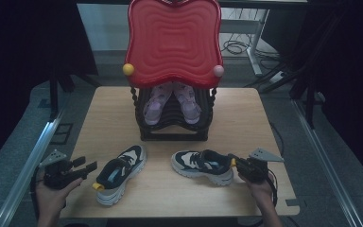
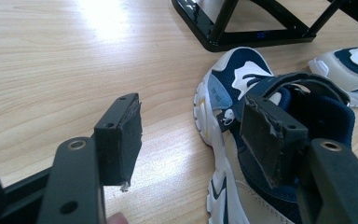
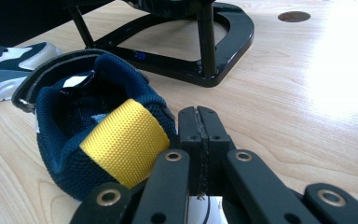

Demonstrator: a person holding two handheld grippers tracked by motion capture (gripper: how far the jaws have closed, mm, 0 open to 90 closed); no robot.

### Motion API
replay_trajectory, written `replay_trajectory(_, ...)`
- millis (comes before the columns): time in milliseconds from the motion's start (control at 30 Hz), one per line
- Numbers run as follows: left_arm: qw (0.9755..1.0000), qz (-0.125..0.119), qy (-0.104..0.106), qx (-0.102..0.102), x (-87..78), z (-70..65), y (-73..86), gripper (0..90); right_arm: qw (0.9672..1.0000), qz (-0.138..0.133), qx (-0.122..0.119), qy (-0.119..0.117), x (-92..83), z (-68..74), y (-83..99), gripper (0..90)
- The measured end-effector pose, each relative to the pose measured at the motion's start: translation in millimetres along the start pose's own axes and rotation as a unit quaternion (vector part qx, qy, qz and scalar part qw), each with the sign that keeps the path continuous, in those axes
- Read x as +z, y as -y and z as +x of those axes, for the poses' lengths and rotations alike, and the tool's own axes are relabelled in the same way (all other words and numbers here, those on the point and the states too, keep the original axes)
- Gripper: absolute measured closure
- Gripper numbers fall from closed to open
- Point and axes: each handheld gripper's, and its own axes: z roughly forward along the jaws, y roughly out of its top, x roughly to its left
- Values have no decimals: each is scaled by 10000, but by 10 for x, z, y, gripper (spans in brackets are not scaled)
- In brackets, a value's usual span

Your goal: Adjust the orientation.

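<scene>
Right now my left gripper (image 1: pixel 87 168) hovers with jaws apart by the table's (image 1: pixel 246 113) near-left corner, beside the left sneaker (image 1: pixel 120 174). My right gripper (image 1: pixel 234 162) sits jaws together, empty, just beside the right sneaker's (image 1: pixel 202 166) heel near the near-right edge.

The pink shoes (image 1: pixel 172 101) on the black rack (image 1: pixel 172 124) are half buried under the red tray (image 1: pixel 172 40), so their heels are covered and only the toes poke out. That tray's top edge runs off the frame in the high view. In the left gripper view the nearer sneaker (image 2: pixel 242 140) has its heel blocked by one jaw and its bottom part cropped. The other sneaker (image 3: pixel 100 144) in the right gripper view shows just the heel end; its toe is hidden. Can't make out the tiny blue label on the rack's base.
</scene>
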Motion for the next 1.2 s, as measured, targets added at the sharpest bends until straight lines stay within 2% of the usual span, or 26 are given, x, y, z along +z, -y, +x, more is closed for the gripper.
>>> replay_trajectory(567, 10000, 0, -12, -12, -6, 20, 11, 383, 10000, -50, 5, 22, -128, 105, 83, 893)
replay_trajectory(1200, 10000, -17, -37, -39, -33, 32, 15, 382, 9999, 19, -137, -81, -245, 411, 186, 890)
